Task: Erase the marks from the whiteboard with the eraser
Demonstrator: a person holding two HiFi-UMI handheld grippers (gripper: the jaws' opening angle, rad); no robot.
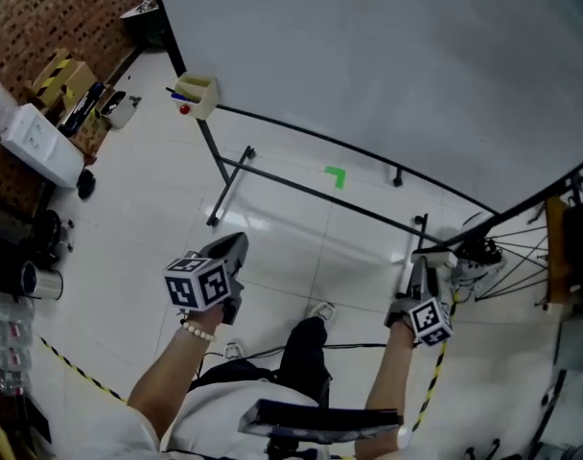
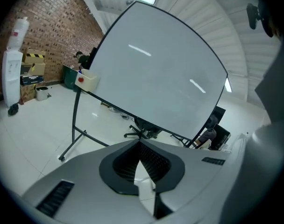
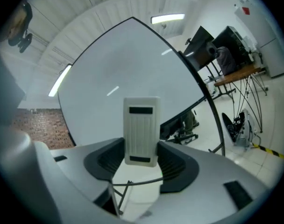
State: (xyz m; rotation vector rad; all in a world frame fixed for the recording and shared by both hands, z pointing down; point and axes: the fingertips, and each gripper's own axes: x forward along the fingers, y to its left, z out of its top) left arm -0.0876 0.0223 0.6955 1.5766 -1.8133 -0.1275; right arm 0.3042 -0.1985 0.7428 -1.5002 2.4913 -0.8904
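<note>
My right gripper [image 3: 141, 148] pinches the eraser [image 3: 142, 120], which sticks out toward the whiteboard [image 3: 118, 73] for wiping. My left gripper's [image 2: 140, 147] jaws are closed and empty.

R gripper [image 3: 141, 161] is clamping the white eraser [image 3: 141, 125] upright btwn its jaws, ribbed face toward the cam. The whiteboard [image 3: 118, 69] is filling the bkgd behind it. A brick wall [image 3: 41, 125] is showing lower left, and monitors [image 3: 205, 48] are standing at right.

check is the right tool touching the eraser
Touching. The right gripper view shows the eraser clamped upright between the jaws of the right tool, both pads pressing its sides.
</note>
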